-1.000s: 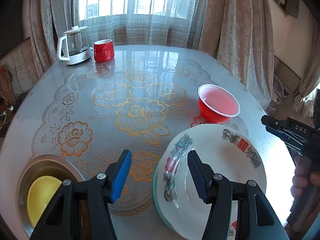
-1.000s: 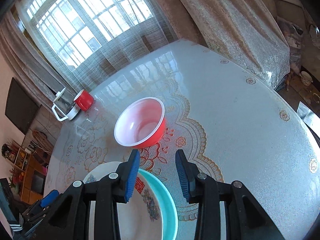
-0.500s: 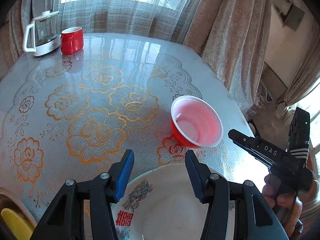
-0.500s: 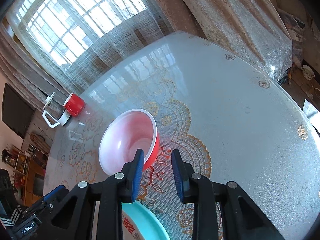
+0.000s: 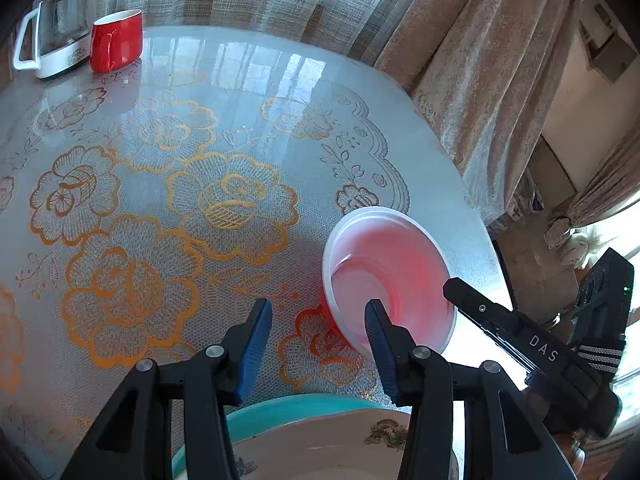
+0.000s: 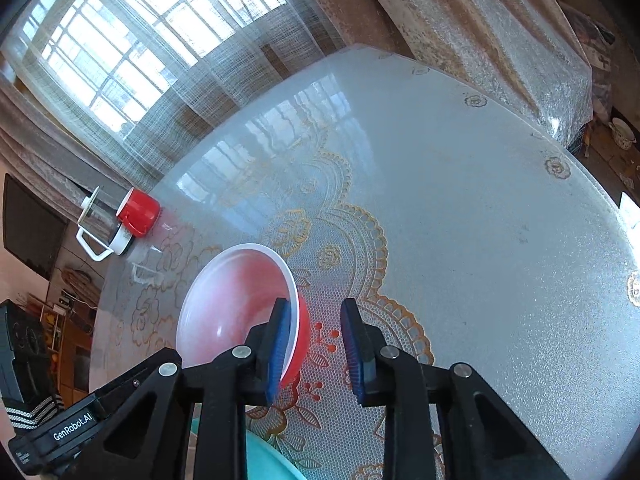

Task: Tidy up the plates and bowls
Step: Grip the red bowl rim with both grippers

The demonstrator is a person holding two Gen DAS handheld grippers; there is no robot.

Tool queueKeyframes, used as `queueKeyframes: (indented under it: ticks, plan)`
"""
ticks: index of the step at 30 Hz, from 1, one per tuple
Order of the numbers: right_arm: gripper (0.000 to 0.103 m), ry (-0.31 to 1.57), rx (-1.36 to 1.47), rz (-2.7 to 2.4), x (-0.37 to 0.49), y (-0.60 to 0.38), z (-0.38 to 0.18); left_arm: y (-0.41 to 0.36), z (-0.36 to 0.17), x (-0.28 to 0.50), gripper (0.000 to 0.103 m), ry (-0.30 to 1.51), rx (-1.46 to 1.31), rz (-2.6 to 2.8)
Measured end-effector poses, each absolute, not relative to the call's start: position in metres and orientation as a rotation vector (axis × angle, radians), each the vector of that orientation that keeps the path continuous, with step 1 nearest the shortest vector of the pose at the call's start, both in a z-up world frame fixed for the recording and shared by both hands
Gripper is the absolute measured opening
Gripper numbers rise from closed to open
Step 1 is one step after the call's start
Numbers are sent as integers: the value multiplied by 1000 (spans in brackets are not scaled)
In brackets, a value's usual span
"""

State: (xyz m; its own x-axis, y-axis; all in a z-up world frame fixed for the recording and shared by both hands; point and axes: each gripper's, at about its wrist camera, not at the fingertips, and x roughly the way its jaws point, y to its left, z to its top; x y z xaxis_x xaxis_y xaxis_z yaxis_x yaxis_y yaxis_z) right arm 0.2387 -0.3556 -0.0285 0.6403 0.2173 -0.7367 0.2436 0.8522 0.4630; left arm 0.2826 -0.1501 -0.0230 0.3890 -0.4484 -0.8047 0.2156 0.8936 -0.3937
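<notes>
on the flowered table, over its near edge, my left claw hangs with its blue pads apart and closing, nothing between them but tablecloth; the right-hand pad sits in front of the red bowl, though i cannot tell if it touches. the bowl stands just past the stacked plates, a patterned white one on a teal one, at the bottom of the view. further right, my right claw is narrower, also closing, its left pad inside the bowl's near rim and its right pad outside, not yet pinching the wall. far off stand a red mug and a kettle.
</notes>
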Motion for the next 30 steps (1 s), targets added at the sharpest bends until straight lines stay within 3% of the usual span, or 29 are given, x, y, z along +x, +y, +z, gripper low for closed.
queueKeyframes:
  ticks: [8, 30]
  plan:
    - [11, 903, 517, 19, 242, -342, -31, -163, -26, 281, 23, 1109, -207, -477]
    - [11, 786, 430, 229, 183, -272, 34, -78, 45, 182, 23, 876, -184, -454]
